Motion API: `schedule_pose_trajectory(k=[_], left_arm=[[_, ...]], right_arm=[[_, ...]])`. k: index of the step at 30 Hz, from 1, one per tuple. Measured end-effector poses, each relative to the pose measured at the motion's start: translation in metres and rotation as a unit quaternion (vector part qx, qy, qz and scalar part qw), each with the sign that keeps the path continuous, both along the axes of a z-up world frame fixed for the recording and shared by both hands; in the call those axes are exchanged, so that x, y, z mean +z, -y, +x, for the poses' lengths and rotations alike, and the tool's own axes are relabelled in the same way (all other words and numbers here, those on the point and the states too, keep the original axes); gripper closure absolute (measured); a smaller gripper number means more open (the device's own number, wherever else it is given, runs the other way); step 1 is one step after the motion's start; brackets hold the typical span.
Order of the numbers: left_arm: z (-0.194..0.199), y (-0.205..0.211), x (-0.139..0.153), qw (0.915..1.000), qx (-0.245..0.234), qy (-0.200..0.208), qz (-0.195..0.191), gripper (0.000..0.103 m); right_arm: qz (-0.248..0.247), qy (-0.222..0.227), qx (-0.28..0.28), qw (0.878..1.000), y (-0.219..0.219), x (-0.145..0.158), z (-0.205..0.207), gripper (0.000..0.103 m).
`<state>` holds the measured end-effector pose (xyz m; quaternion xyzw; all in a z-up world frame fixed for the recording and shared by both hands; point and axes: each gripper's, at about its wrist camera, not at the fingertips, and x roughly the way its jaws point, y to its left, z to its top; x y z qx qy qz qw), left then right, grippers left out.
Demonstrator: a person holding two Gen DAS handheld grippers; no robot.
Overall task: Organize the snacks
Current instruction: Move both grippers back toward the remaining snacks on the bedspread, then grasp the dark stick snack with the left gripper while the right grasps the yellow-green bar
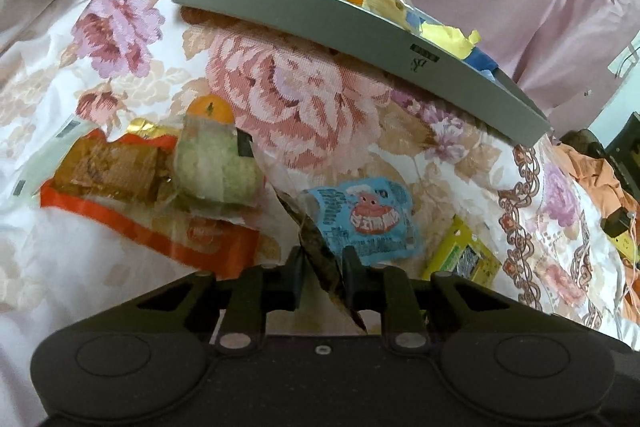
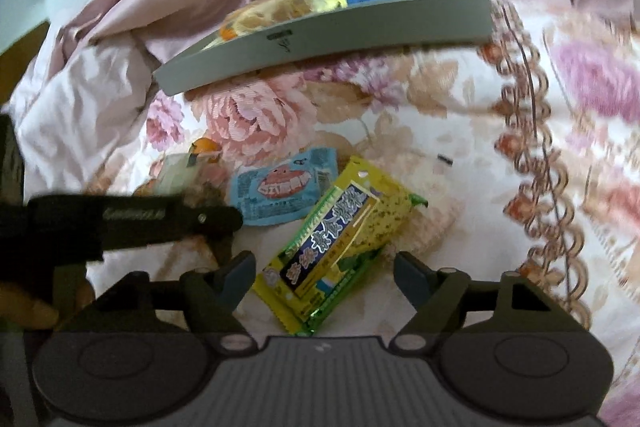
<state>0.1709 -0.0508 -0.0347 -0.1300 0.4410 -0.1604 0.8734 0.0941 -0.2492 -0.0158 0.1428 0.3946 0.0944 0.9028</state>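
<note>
Pinching a dark crinkled wrapper (image 1: 320,259) between its narrowed fingers, the left gripper (image 1: 323,269) is hovering low over the flowered bedspread (image 1: 296,107). Off to its left an orange-edged clear packet (image 1: 132,195) is lying flat, and a pale green snack in clear wrap (image 1: 218,163) is resting partly on top of it, with a small orange fruit (image 1: 211,109) sitting just beyond. Just ahead of the fingertips and slightly right, a blue snack packet (image 1: 366,217) is lying (its cartoon mouth facing up), and a yellow packet (image 1: 460,259) is peeking in to the right of that. Farther ahead, the grey tray (image 1: 320,15) is sitting tilted on the bedding, already holding yellow and blue wrappers.

Moving to the right gripper (image 2: 324,279), its fingers are standing wide apart, holding nothing. The same yellow packet (image 2: 340,243) is lying between and just ahead of them, the blue packet (image 2: 286,187) is lying ahead and left, and the tray (image 2: 332,35) is sitting well beyond.
</note>
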Motion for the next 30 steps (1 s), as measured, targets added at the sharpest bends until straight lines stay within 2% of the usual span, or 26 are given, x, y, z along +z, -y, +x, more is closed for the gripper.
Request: schedule_pose_trajectory(k=[9, 11, 17, 19, 21, 25, 28, 30], left_arm=[[-0.021, -0.011, 0.005, 0.9998, -0.001, -0.014, 0.017, 0.081], [-0.026, -0.013, 0.006, 0.9995, -0.008, -0.019, 0.023, 0.081], [-0.034, -0.023, 0.009, 0.9968, -0.047, -0.045, 0.047, 0.08], [-0.034, -0.027, 0.009, 0.996, -0.056, -0.05, 0.049, 0.08], [-0.033, -0.032, 0.008, 0.9962, -0.053, -0.054, 0.042, 0.079], [-0.035, -0.033, 0.003, 0.9975, -0.041, -0.048, 0.032, 0.078], [-0.035, -0.029, 0.003, 0.9972, -0.047, -0.039, 0.043, 0.077], [-0.033, -0.027, 0.004, 0.9971, -0.05, -0.036, 0.046, 0.077]], right_arm=[[0.079, -0.02, -0.02, 0.996, 0.019, -0.008, 0.01, 0.038], [0.097, -0.03, -0.017, 0.995, 0.02, -0.008, 0.011, 0.038], [0.105, -0.042, -0.015, 0.993, 0.019, -0.013, 0.014, 0.036], [0.112, -0.05, -0.012, 0.992, 0.018, -0.017, 0.017, 0.032], [0.121, -0.05, -0.011, 0.991, 0.018, -0.019, 0.018, 0.026], [0.126, -0.046, -0.012, 0.991, 0.017, -0.021, 0.02, 0.025], [0.118, -0.043, -0.017, 0.992, 0.017, -0.019, 0.018, 0.041], [0.118, -0.044, -0.022, 0.992, 0.018, -0.019, 0.018, 0.062]])
